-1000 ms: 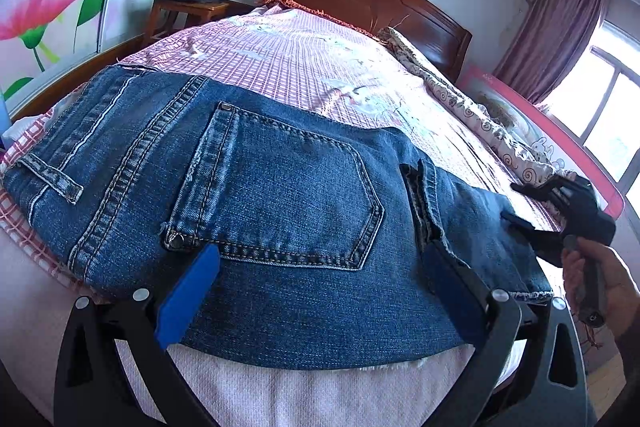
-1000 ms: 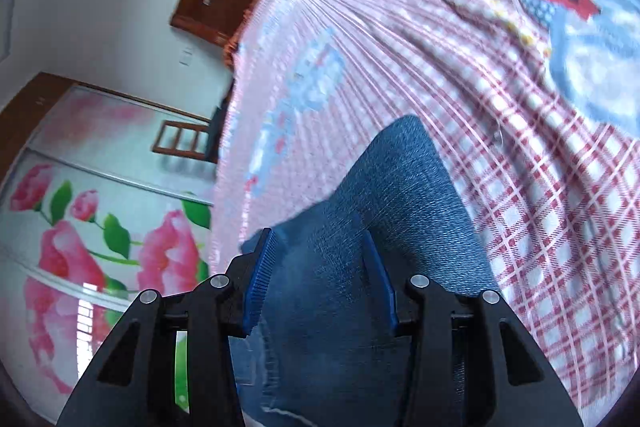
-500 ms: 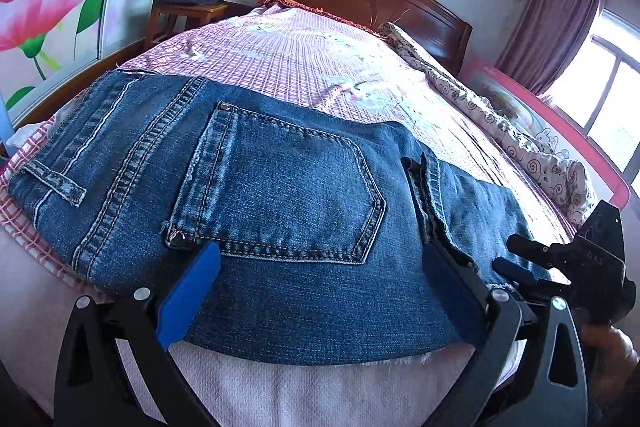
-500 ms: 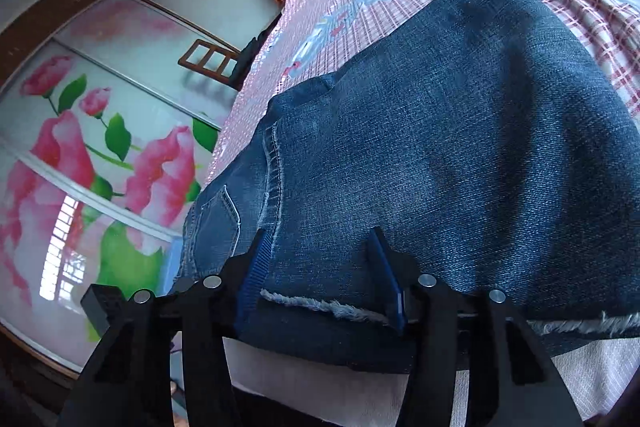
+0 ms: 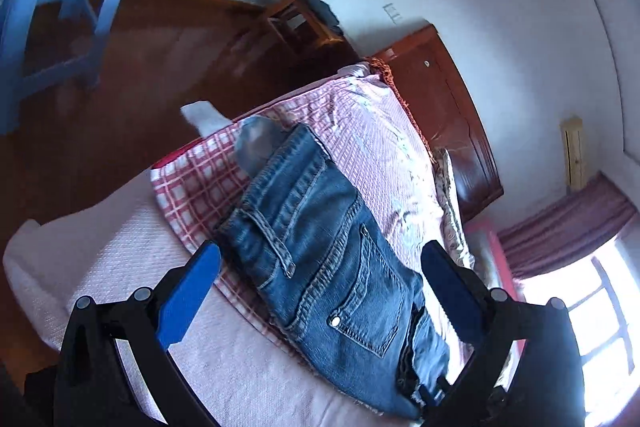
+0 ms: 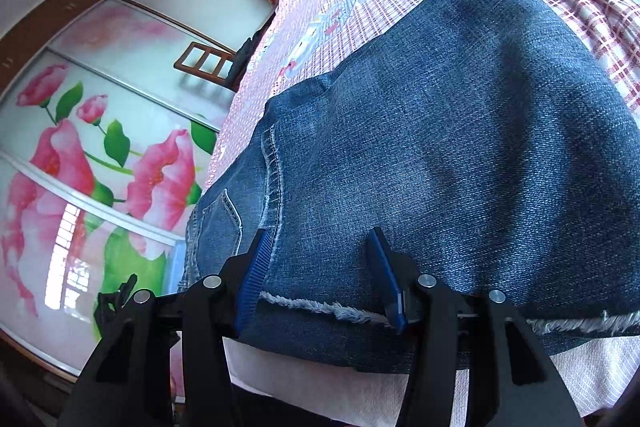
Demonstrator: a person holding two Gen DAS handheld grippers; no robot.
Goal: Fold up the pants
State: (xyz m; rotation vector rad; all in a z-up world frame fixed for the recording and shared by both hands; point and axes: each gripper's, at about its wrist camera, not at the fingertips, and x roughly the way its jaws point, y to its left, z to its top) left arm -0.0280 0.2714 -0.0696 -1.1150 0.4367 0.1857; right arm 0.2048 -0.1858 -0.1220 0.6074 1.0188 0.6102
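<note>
Folded jeans [image 5: 320,267] are lying on the bed [image 5: 384,139], left gripper [image 5: 320,291] hovering with fingers wide apart, right gripper [image 6: 320,275] fingers apart around the frayed hem [image 6: 320,309].

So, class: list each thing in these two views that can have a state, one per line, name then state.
jeans: folded, lying flat on the bed, back pocket up
left gripper: open, above the jeans, holding nothing
right gripper: part open, astride the jeans' frayed hem
checked bedsheet: spread under the jeans
</note>
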